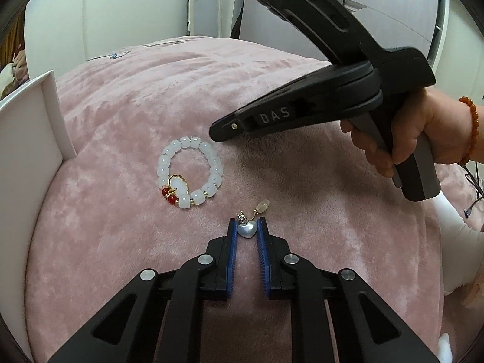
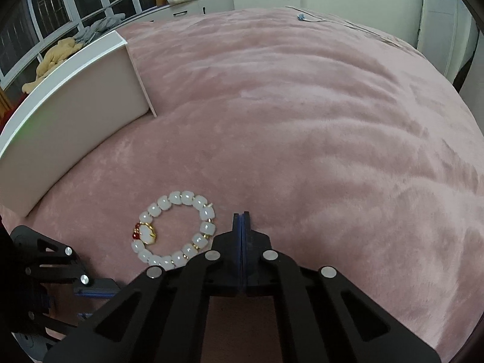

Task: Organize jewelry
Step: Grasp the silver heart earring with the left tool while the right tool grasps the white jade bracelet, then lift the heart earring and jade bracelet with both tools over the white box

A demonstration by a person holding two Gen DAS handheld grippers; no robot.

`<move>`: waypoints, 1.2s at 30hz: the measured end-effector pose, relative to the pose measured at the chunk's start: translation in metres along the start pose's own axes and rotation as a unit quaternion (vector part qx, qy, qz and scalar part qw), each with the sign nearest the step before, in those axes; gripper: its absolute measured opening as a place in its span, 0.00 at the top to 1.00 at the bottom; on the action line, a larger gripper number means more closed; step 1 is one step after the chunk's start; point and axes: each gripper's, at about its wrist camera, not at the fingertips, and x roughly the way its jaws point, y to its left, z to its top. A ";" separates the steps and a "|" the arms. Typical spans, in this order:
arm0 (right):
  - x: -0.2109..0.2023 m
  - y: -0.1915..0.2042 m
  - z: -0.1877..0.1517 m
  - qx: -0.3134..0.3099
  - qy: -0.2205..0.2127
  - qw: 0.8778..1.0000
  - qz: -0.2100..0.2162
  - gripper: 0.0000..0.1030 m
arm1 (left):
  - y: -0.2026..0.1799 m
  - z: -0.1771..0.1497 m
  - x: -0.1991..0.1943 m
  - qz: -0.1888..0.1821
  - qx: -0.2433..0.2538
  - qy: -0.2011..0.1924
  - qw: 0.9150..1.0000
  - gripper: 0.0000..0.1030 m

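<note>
A white bead bracelet [image 1: 190,175] with a gold charm and red beads lies on the pink blanket [image 1: 272,90]; it also shows in the right wrist view [image 2: 175,231]. A heart-shaped pearl earring [image 1: 247,229] with a small pale drop lies between the tips of my left gripper [image 1: 247,227], whose blue pads stand on both sides of the heart, slightly apart. My right gripper [image 2: 242,216] is shut and empty, hovering just right of the bracelet; it shows in the left wrist view [image 1: 217,130] above the bracelet.
A white box [image 2: 75,99] with an open side stands at the left on the blanket; its wall shows in the left wrist view [image 1: 57,115]. A thin chain with a blue piece [image 2: 301,16] lies far back. White cabinets stand behind.
</note>
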 end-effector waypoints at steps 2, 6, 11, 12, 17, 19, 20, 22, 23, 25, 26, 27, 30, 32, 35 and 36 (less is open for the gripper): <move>-0.002 0.000 0.001 0.008 -0.006 1.000 0.004 0.99 | 0.000 -0.001 0.000 0.000 -0.002 0.000 1.000 0.83; -0.008 -0.002 0.006 0.032 -0.025 0.999 0.029 0.93 | -0.001 0.000 0.000 0.003 0.001 0.000 1.000 0.83; 0.002 0.012 0.007 0.004 0.001 0.999 0.031 0.65 | -0.001 -0.001 0.000 0.000 -0.002 0.000 1.000 0.83; 0.004 0.014 0.005 -0.002 0.006 1.000 0.022 0.67 | -0.001 -0.001 -0.001 0.000 -0.002 0.001 1.000 0.83; 0.009 0.020 0.003 -0.040 0.019 0.999 -0.008 0.87 | 0.000 -0.001 -0.001 0.000 -0.005 0.002 1.000 0.83; 0.009 0.020 0.004 -0.044 0.018 0.999 -0.011 0.88 | 0.002 0.000 -0.001 -0.002 -0.007 0.002 1.000 0.83; 0.008 0.020 0.003 -0.045 0.017 0.999 -0.014 0.88 | 0.002 0.000 -0.001 -0.002 -0.008 0.002 1.000 0.83; 0.008 0.019 0.003 -0.043 0.015 0.999 -0.016 0.89 | 0.003 0.000 -0.001 -0.003 -0.008 0.002 1.000 0.83; 0.008 0.018 0.004 -0.039 0.013 0.999 -0.017 0.89 | 0.003 0.000 -0.001 -0.003 -0.008 0.002 1.000 0.83; 0.006 0.018 0.004 -0.035 0.010 0.999 -0.018 0.89 | 0.004 0.001 -0.001 -0.005 -0.010 0.001 1.000 0.83; 0.005 0.017 0.005 -0.035 0.008 0.999 -0.021 0.89 | 0.004 0.001 0.000 -0.005 -0.010 0.001 1.000 0.83; 0.003 0.015 0.007 -0.032 0.006 0.999 -0.023 0.89 | 0.004 0.001 -0.001 -0.005 -0.011 0.001 1.000 0.83; -0.001 0.008 0.011 -0.020 -0.001 1.000 -0.023 0.89 | 0.005 0.000 -0.003 -0.002 -0.013 0.000 1.000 0.83; -0.004 0.007 0.014 -0.018 -0.005 0.999 -0.027 0.89 | 0.007 0.001 -0.007 -0.003 -0.016 -0.005 1.000 0.83; -0.010 0.006 0.019 -0.014 -0.013 0.999 -0.031 0.89 | 0.009 0.000 -0.013 -0.001 -0.018 -0.009 1.000 0.83; -0.013 0.005 0.021 -0.013 -0.017 0.999 -0.030 0.89 | 0.010 0.000 -0.016 0.002 -0.018 -0.011 1.000 0.83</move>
